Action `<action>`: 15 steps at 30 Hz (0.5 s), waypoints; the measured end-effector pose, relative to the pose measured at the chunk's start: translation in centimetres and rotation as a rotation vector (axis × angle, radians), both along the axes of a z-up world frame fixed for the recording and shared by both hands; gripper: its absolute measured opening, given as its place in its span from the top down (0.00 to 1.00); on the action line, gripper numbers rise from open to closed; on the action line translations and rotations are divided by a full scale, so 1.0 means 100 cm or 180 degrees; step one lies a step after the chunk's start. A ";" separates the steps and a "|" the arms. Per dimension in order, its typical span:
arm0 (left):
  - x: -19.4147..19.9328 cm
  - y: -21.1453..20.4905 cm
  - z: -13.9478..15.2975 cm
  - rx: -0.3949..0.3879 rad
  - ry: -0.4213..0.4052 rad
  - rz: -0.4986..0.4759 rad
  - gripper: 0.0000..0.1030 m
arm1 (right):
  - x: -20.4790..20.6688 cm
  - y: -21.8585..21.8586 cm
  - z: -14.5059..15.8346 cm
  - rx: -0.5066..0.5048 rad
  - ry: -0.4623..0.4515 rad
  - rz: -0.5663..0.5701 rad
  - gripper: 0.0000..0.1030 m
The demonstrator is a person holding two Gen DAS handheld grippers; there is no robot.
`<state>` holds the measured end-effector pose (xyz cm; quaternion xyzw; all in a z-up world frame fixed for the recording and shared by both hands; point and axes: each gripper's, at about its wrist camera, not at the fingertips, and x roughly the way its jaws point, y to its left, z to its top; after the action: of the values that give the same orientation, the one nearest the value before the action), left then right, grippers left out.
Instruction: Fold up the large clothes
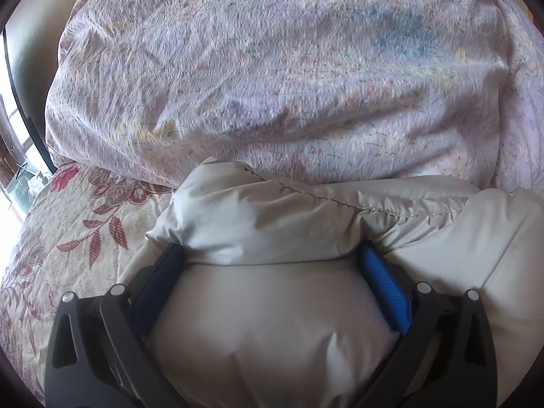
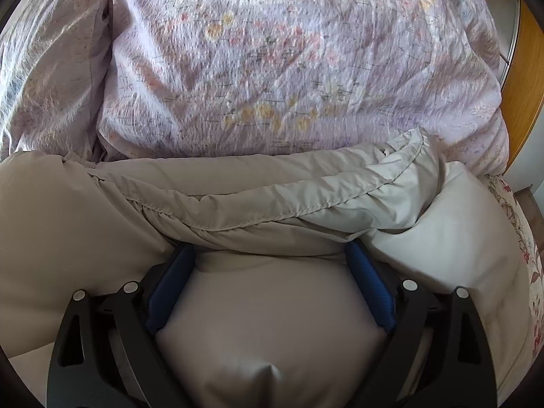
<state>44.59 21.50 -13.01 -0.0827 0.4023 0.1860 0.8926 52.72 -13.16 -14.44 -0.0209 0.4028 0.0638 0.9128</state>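
A puffy beige padded garment point(image 1: 258, 217) lies bunched on the bed, with a stitched hem running across its folded top edge. My left gripper point(image 1: 272, 248) stands wide, its blue pads point(image 1: 384, 292) on either side of a bulge of the beige fabric, and the fold hides the fingertips. In the right wrist view the same garment point(image 2: 238, 187) fills the lower half. My right gripper point(image 2: 270, 246) is spread just as wide, with the fabric swelling between its pads point(image 2: 372, 289) and no visible pinch.
A crumpled lilac floral duvet point(image 1: 272, 68) point(image 2: 289, 68) is heaped just beyond the garment. The cream bedsheet with red flowers point(image 1: 85, 221) point(image 2: 527, 238) shows at both sides. A window point(image 1: 13, 170) is at the far left, an orange wooden panel point(image 2: 523, 85) at the right.
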 end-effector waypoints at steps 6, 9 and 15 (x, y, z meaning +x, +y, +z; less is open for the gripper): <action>0.002 0.000 0.000 -0.0022 0.0025 -0.0008 0.02 | 0.014 0.002 -0.004 0.0035 0.0026 0.0014 0.10; 0.003 0.003 -0.002 -0.0033 0.0026 -0.0007 0.02 | 0.014 0.001 -0.005 0.0066 0.0024 0.0011 0.10; -0.002 0.001 0.001 0.0018 0.0003 0.0028 0.02 | 0.006 -0.009 -0.001 0.0198 -0.0064 0.0003 0.10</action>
<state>44.39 21.59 -12.96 -0.0819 0.4019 0.1911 0.8918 53.31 -14.09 -14.49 0.0067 0.3914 0.0766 0.9170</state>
